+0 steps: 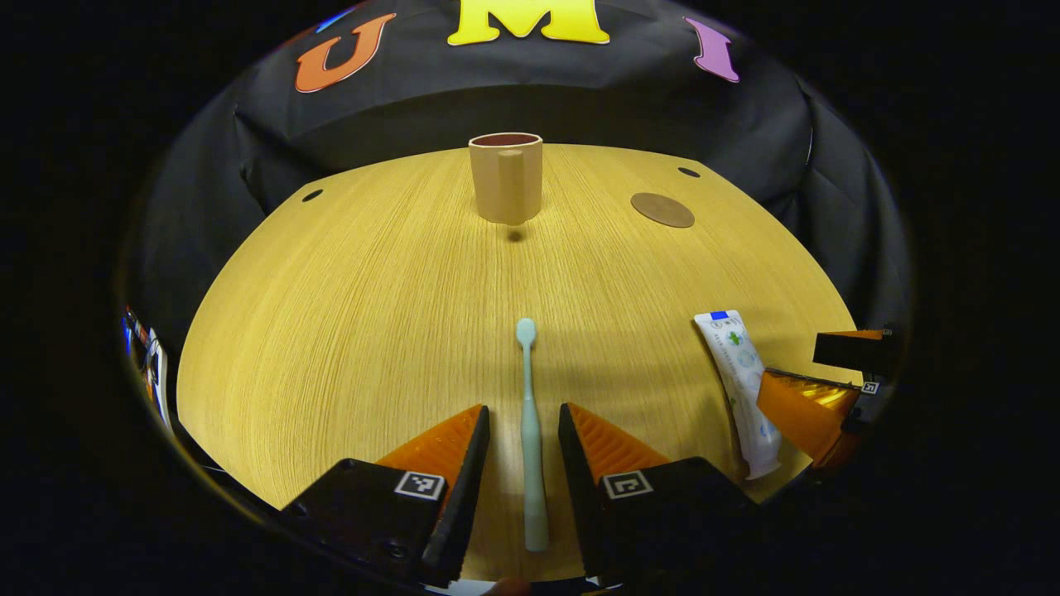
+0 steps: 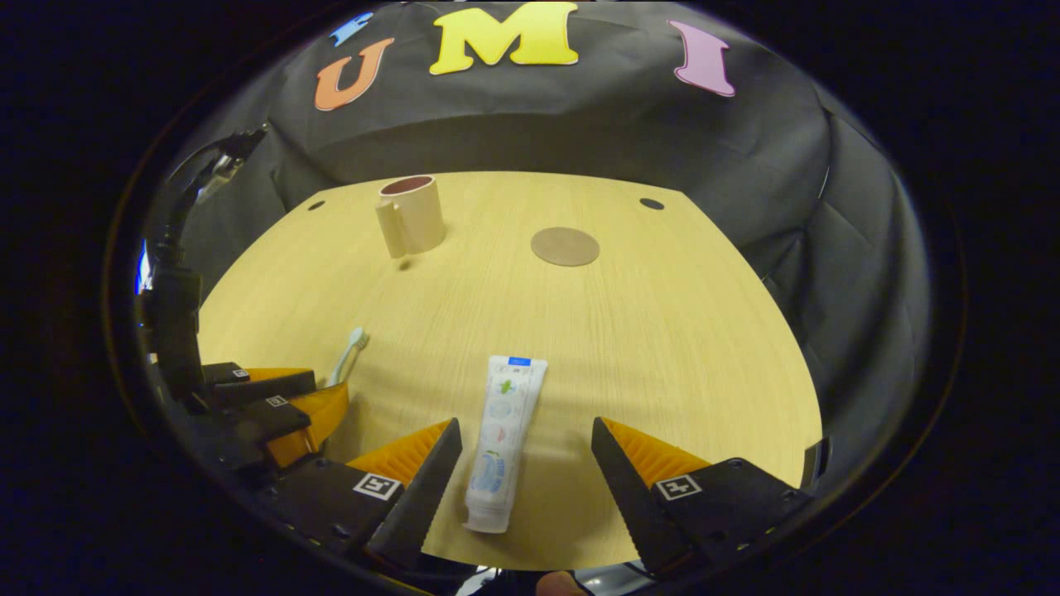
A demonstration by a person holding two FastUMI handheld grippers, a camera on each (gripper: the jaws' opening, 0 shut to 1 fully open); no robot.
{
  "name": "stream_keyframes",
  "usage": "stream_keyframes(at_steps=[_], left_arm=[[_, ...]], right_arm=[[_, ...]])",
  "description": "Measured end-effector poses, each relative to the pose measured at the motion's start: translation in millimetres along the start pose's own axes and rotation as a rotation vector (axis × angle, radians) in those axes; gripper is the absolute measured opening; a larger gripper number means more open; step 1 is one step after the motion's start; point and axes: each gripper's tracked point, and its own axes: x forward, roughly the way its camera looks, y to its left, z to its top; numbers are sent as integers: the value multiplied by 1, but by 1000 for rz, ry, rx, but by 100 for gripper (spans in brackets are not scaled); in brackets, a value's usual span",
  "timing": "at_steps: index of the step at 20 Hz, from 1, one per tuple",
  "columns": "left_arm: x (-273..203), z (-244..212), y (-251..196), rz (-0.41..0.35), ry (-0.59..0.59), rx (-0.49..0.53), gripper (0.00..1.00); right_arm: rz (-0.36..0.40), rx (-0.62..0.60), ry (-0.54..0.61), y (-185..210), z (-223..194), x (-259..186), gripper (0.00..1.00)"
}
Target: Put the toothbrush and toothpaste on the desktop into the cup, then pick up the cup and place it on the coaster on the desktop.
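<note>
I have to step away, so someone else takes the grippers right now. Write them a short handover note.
Left gripper: open, astride the toothbrush, which lies flat on the desktop.
Right gripper: open, astride the toothpaste, also lying flat.
Cup: upright at the far side, nothing visible sticking out. Coaster: bare, to the cup's right.
Done: nothing yet.
Left: grasp both, drop them into the cup, move the cup onto the coaster.

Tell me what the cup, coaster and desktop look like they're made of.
Cup: matte beige, probably ceramic or plastic; no gloss.
Coaster: flat brown disc, maybe cork or wood; too far to tell.
Desktop: pale wood or wood-look laminate, fine straight grain lines.
</note>
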Motion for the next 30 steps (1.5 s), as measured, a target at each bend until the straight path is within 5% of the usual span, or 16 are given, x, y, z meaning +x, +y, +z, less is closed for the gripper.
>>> stream_keyframes(at_steps=[5,9,17,24,26,30], left_arm=[[3,0,0,20,20,15,27],[2,1,-1,27,24,-8,13],[-6,10,6,37,-1,-27,8],[-23,62,15,55,-81,-72,8],[-28,67,17,59,-113,-81,8],[-34,105,23,61,-191,-94,8]], right_arm=[[-4,-2,-2,-1,2,2,95],[-2,-2,1,0,1,2,95],[17,20,57,5,-1,11,95],[39,60,251,16,-23,20,94],[41,72,303,20,-29,21,90],[26,98,379,21,-36,23,62]])
